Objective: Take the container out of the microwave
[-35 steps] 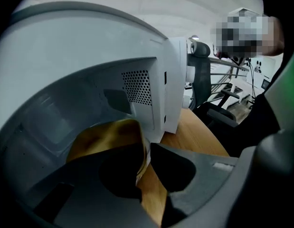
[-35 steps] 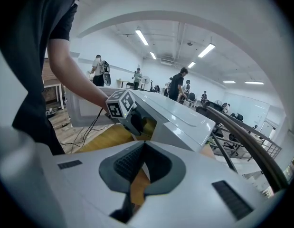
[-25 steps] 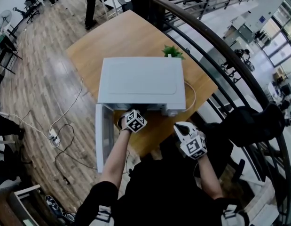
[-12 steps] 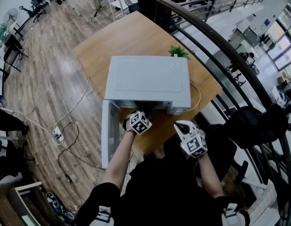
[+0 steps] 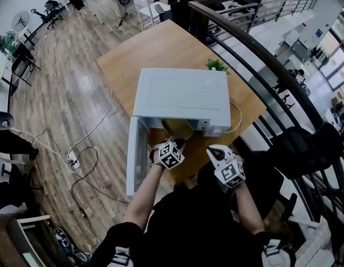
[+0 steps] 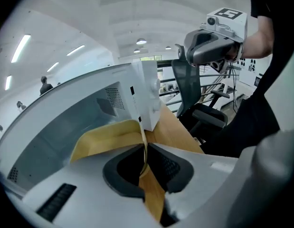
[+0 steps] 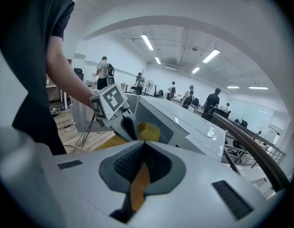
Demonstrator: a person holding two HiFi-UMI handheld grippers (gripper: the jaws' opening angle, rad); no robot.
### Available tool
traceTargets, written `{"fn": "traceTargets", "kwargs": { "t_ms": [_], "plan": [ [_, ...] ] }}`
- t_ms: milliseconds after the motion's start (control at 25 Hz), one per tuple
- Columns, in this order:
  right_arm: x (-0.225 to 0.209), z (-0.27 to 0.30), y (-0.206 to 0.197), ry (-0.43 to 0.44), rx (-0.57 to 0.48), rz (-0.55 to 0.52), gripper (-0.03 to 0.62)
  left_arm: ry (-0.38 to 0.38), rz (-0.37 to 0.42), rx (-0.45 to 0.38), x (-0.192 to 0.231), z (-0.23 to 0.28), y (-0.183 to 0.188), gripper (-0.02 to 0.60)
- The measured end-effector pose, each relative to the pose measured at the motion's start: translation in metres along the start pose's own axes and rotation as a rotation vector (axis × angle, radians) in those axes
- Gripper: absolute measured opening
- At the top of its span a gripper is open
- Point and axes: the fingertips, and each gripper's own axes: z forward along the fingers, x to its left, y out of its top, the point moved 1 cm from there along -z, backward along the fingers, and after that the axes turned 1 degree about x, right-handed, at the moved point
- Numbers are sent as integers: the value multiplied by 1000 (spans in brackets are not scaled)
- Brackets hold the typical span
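Observation:
A white microwave (image 5: 180,96) stands on a wooden table (image 5: 160,46) with its door (image 5: 134,157) swung open to the left. A yellow container (image 5: 177,129) sticks partly out of the oven's mouth. My left gripper (image 5: 173,147) is shut on the container's near rim; in the left gripper view the thin yellow wall (image 6: 109,136) runs between the closed jaws of my left gripper (image 6: 144,161). My right gripper (image 5: 217,152) hovers to the right over the table's front edge, shut with nothing in it. From the right gripper view (image 7: 143,167) I see the container (image 7: 149,131) at the cavity.
A small green plant (image 5: 216,65) sits behind the microwave, and a white cord (image 5: 237,115) loops off its right side. A dark curved railing (image 5: 255,54) runs close along the right. Cables and a power strip (image 5: 71,161) lie on the wood floor to the left.
My left gripper has drawn back toward me from the microwave's mouth, and the yellow container now shows outside the front. The right gripper has hardly moved.

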Motion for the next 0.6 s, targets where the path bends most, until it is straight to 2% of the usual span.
{"fn": "traceTargets", "kwargs": {
  "t_ms": [200,400,600],
  "plan": [
    [13,-1,5,-6,2,4,-2,-20,45,-7,-17,-13,-5,25],
    [31,-5,11,-24,-4,10,-2,-10,73,-20,-29,-30,-10,25],
    [49,-11,8,-37,0,15,-2,-12,90,-62,-43,-47,-3,25]
  ]
}}
